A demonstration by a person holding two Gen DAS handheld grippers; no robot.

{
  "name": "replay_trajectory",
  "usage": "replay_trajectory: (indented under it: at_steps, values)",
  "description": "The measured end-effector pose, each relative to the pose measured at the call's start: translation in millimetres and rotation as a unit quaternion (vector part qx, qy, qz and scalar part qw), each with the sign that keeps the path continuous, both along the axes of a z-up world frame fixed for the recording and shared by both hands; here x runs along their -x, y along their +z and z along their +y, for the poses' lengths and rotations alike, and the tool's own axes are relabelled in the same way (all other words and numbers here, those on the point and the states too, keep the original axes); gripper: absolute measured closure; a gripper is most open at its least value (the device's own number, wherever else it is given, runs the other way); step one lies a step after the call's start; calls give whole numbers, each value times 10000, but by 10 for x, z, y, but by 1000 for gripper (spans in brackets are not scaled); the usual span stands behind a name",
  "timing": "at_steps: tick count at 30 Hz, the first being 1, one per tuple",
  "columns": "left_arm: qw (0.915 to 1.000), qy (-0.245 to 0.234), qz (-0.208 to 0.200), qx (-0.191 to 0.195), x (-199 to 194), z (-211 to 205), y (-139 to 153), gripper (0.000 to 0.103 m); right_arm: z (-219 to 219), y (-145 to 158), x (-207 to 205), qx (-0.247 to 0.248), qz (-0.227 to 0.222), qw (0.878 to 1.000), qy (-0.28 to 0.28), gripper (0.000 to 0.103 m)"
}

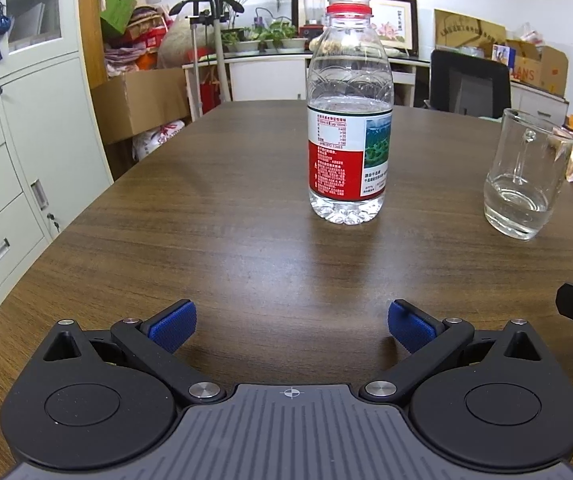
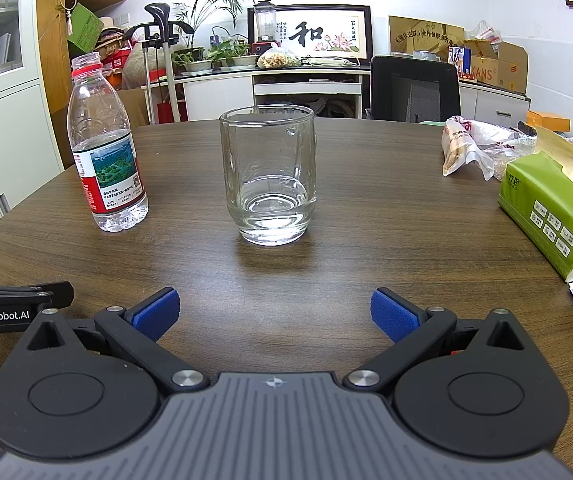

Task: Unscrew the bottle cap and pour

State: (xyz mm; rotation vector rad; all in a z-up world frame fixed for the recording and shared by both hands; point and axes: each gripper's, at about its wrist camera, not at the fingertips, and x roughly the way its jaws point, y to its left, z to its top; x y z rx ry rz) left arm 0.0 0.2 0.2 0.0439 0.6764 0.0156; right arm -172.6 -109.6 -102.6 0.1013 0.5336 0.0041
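Observation:
A clear plastic water bottle (image 1: 348, 120) with a red and white label stands upright on the brown table (image 1: 206, 240). Its neck is open, with only a red ring below the thread; no cap shows. Water fills it to about the label's top. A glass mug (image 1: 526, 176) stands to its right with a little water in the bottom. My left gripper (image 1: 291, 326) is open and empty, well short of the bottle. In the right wrist view my right gripper (image 2: 274, 314) is open and empty, facing the mug (image 2: 268, 176), with the bottle (image 2: 104, 148) to the left.
A green tissue pack (image 2: 554, 208) and a plastic bag of snacks (image 2: 470, 148) lie at the table's right. The left gripper's body (image 2: 6, 300) shows at the left edge of the right wrist view. A black chair (image 2: 414, 88) stands behind the table; cabinets (image 1: 26, 120) line the left wall.

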Motion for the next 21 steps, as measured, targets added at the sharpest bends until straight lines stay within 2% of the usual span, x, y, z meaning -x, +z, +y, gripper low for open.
replay_trajectory:
  at_steps: [6, 21]
  values:
    - [10000, -1, 47, 5, -33, 25, 3, 0, 0, -1, 0, -3, -5, 10000, 1, 1]
    - [9998, -196, 97, 45, -101, 5, -276, 0, 2, -3, 6, 1, -4, 10000, 0, 1]
